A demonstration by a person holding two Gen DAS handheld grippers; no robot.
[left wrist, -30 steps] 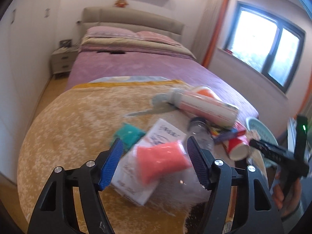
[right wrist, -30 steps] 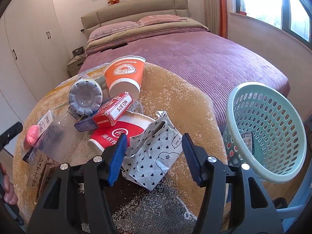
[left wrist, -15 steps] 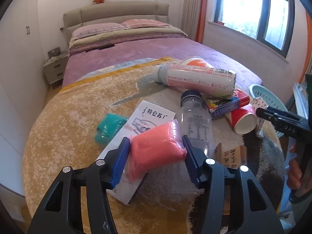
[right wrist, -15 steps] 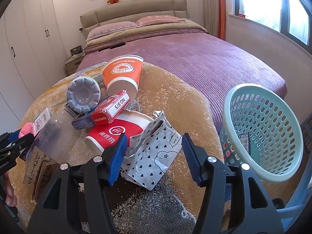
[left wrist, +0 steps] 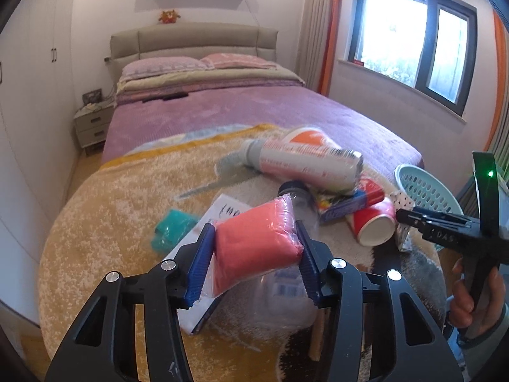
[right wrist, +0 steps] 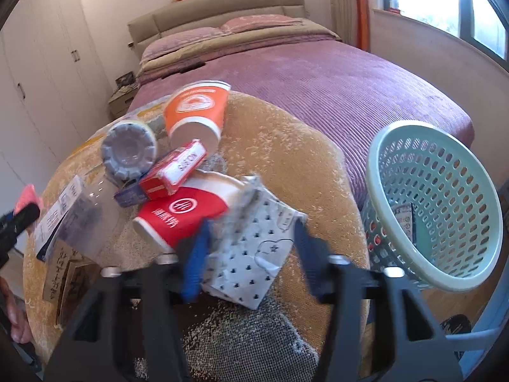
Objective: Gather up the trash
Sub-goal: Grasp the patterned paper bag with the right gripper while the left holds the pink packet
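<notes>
My left gripper (left wrist: 253,258) is shut on a pink packet (left wrist: 257,242) and holds it lifted above the blanket. Trash lies under and beyond it: a white booklet (left wrist: 227,211), a teal packet (left wrist: 170,229), a clear bottle (left wrist: 292,289), a pink-labelled bottle (left wrist: 305,162), a red cup (left wrist: 373,222). My right gripper (right wrist: 249,251) has its fingers around a white bag with small hearts (right wrist: 254,248), both pads close to its sides; contact is blurred. The mint basket (right wrist: 435,203) stands to the right with a packet inside.
An orange cup (right wrist: 197,114), a red and blue box (right wrist: 173,172) and a brown paper piece (right wrist: 63,270) lie on the yellow blanket (left wrist: 105,222). The purple bed (right wrist: 334,73) stretches behind. A nightstand (left wrist: 90,124) and wardrobes are at the left.
My left gripper has closed on the pink packet and raised it off the booklet. My right gripper's fingers have narrowed around the heart-patterned bag, which has shifted and tilted.
</notes>
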